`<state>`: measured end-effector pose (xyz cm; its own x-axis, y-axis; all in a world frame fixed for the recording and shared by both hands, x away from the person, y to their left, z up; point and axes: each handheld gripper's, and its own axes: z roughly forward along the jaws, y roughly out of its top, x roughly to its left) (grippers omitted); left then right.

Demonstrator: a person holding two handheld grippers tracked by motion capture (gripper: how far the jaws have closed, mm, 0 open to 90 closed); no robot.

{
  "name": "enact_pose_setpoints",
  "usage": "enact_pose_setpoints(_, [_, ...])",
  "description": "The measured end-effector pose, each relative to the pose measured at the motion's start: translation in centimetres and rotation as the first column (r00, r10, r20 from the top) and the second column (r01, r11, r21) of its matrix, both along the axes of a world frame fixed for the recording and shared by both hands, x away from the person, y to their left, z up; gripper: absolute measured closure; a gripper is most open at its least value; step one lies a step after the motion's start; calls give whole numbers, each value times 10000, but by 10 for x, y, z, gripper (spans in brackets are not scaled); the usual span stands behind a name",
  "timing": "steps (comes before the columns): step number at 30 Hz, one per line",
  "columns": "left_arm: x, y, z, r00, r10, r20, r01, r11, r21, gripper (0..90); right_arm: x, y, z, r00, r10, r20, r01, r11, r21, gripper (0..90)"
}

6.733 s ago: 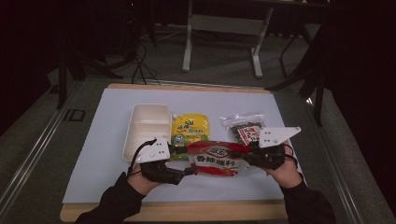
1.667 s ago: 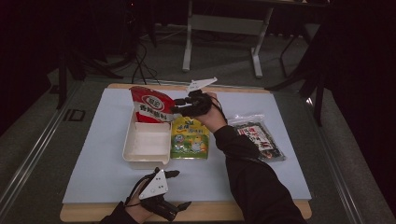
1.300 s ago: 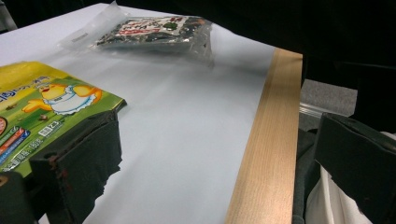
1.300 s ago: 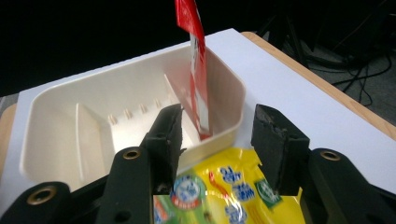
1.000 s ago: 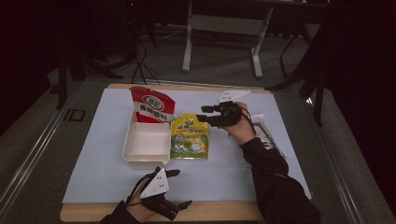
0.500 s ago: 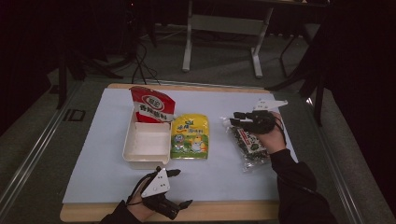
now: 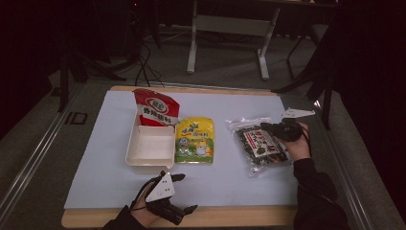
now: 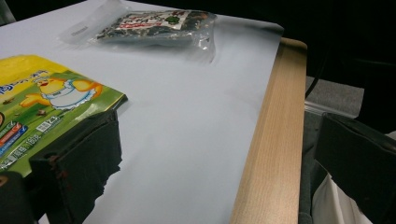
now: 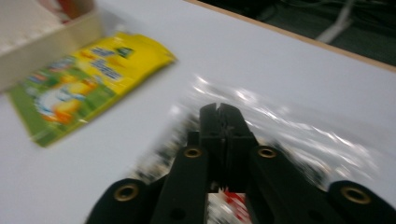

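Two hand-held grippers at a table, all places reckoned from the white tray [image 7: 150, 146]. Right gripper [image 7: 266, 128]: well to the right of the tray, jaws just drawn together and pressed flat on each other, nothing pinched between them; tips aimed back toward the tray, poised over the far end of the clear seaweed packet [image 7: 258, 146]; contact with the film not discernible. Seaweed packet: flat on the table, right of the tray, apart from it, with the yellow snack packet [image 7: 195, 141] between; long axis running from far to near, slanted slightly away from the tray at its near end. Left gripper [image 7: 186, 193]: just nearer than the tray's near rim, jaws spread wide, empty, much farther from the seaweed packet than the right. Red packet [image 7: 155, 110]: upright in the tray's far end. Judged next: reopening of the right jaws and a grip across the packet's far end.
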<state>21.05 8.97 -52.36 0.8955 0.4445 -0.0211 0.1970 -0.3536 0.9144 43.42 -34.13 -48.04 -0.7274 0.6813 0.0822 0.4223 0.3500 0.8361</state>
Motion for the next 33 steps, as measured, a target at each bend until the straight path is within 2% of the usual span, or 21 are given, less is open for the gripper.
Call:
enact_pose_setpoints(6, [0,-1,-1,10000,6,-46,-6,10000,49,23,4,-25,-11,9974,-690,-223,686,9975,-183,900])
enact_pose_setpoints(7, [0,-1,-2,10000,2,-48,-1,10000,63,23,7,-34,-17,9945,-977,-371,968,9950,-257,900])
enact_pose_setpoints(9, [0,-1,-2,10000,3,-71,-3,10000,68,23,10,-41,-23,9912,-1222,-512,1206,9922,-319,900])
enact_pose_setpoints(15, [1,-1,-3,10000,9,-93,-7,9999,112,23,18,-58,-39,9762,-1989,-867,1956,9797,-445,900])
enact_pose_setpoints(25, [2,-1,-4,9999,25,-128,-24,9999,100,23,27,-65,-61,9562,-2584,-1373,2480,9647,-882,900])
enact_pose_setpoints(29, [2,-1,-4,9999,14,-135,-12,10000,89,23,26,-62,-66,9528,-2618,-1540,2473,9630,-1073,900])
enact_pose_setpoints(33, [2,-2,-3,9999,9,-105,-8,9999,113,23,23,-62,-66,9525,-2572,-1631,2454,9653,-889,900])
